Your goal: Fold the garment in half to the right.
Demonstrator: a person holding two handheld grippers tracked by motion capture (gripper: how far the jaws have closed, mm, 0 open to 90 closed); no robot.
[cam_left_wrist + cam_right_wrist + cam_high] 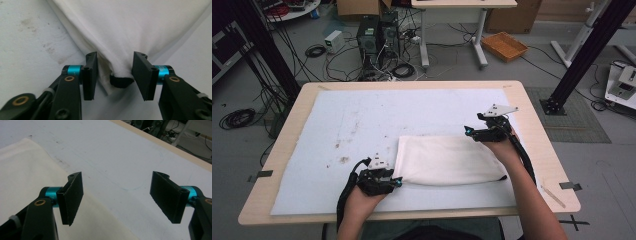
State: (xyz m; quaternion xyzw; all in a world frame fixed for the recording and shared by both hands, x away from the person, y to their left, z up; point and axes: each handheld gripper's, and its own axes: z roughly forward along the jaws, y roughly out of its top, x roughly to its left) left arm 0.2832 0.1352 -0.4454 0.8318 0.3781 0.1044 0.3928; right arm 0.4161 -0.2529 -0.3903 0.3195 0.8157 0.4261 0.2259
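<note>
A white cloth (447,160) lies on a stained pale-blue mat (362,125).

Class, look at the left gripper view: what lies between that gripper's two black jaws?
A bunched corner of the folded white cloth with a small black tab sits between the left gripper's jaws.

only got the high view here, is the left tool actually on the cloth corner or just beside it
Observer: The left tool straddles the corner of the cloth. The bunched corner sits between its jaws and is not yet pinched flat.
Operator: anything on that corner
Observer: A small black tab pokes out from under it, between the jaws.
Operator: and the right tool
Observer: The right tool is wide open with nothing between its jaws. One jaw is over the cloth's edge and the other is over the mat.
</note>
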